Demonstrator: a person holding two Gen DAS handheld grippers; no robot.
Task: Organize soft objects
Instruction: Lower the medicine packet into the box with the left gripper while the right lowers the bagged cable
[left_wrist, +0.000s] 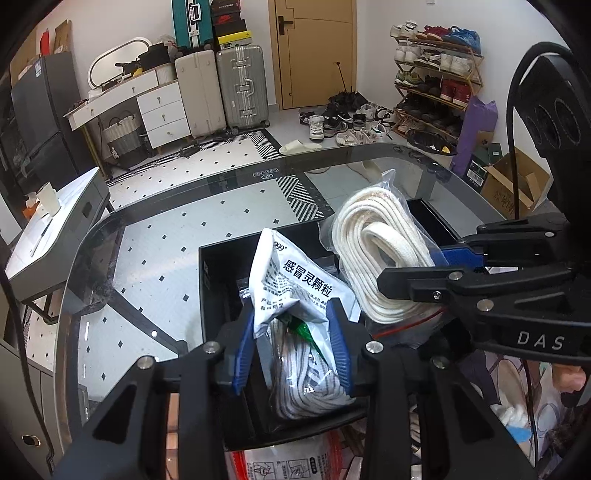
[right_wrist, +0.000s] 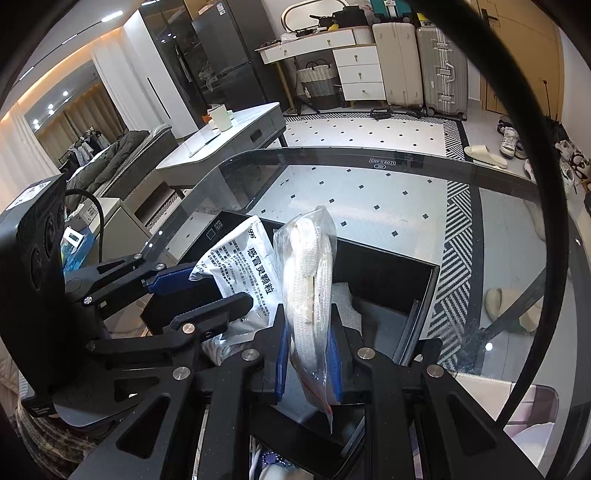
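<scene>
A black open box stands on the glass table. In the left wrist view my left gripper is shut on the lower end of a white medicine pouch, held upright over the box. Under it, inside the box, lies a clear bag of grey-and-white rope. My right gripper comes in from the right, shut on a clear bag of thick white rope. In the right wrist view that gripper pinches the white rope bag upright above the box, with the left gripper and pouch just to its left.
The glass table's curved edge runs beyond the box, with tiled floor showing through. A red-and-white packet lies at the near side. Bubble wrap lies in the box's right part. Suitcases and a shoe rack stand far behind.
</scene>
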